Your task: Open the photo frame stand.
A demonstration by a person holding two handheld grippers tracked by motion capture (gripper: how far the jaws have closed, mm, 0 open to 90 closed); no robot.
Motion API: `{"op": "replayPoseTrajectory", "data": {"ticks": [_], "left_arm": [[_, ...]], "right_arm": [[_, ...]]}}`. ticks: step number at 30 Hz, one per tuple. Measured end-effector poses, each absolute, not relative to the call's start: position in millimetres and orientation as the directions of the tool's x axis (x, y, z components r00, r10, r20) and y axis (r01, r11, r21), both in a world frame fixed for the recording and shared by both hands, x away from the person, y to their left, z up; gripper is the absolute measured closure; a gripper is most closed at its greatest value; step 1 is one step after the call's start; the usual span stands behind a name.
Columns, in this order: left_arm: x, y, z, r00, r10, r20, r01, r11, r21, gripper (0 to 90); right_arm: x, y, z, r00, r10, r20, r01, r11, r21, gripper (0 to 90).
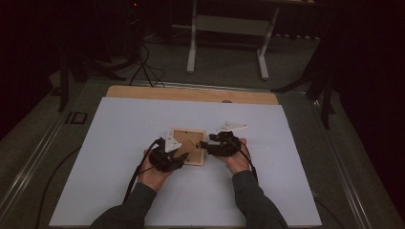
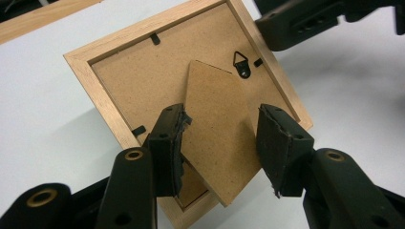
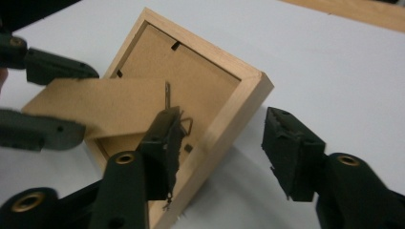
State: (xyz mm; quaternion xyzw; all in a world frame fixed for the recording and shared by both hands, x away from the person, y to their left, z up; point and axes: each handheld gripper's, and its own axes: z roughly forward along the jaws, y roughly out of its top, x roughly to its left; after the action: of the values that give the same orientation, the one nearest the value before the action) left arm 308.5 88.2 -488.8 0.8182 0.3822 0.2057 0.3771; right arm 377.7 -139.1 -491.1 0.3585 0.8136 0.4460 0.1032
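A small wooden picture frame (image 1: pixel 190 137) lies face down on the white table top (image 1: pixel 119 143), its brown backing board up. In the left gripper view its cardboard stand flap (image 2: pixel 217 119) is lifted off the backing, and my left gripper (image 2: pixel 219 143) is shut on the flap's two side edges. A metal hanger (image 2: pixel 242 64) sits near the flap's tip. My right gripper (image 3: pixel 222 143) stands open astride the frame's rail (image 3: pixel 239 95), one finger (image 3: pixel 162 143) over the backing, the other outside the frame. From above, the left gripper (image 1: pixel 184 155) and right gripper (image 1: pixel 203 144) meet at the frame.
A wooden strip (image 1: pixel 191 94) borders the table's far edge. Behind it stand a white table base (image 1: pixel 229 28) and dark cables (image 1: pixel 148 67) on the floor. White surface lies all around the frame.
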Motion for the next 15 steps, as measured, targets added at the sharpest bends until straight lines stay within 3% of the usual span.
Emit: {"op": "replayPoseTrajectory", "data": {"ticks": [15], "left_arm": [[294,86,-493,0.635,0.760,0.142,0.378,-0.465,0.801,53.8]], "right_arm": [[396,-132,-493,-0.738,0.635,0.228,0.539,0.352,0.765,33.7]]}}
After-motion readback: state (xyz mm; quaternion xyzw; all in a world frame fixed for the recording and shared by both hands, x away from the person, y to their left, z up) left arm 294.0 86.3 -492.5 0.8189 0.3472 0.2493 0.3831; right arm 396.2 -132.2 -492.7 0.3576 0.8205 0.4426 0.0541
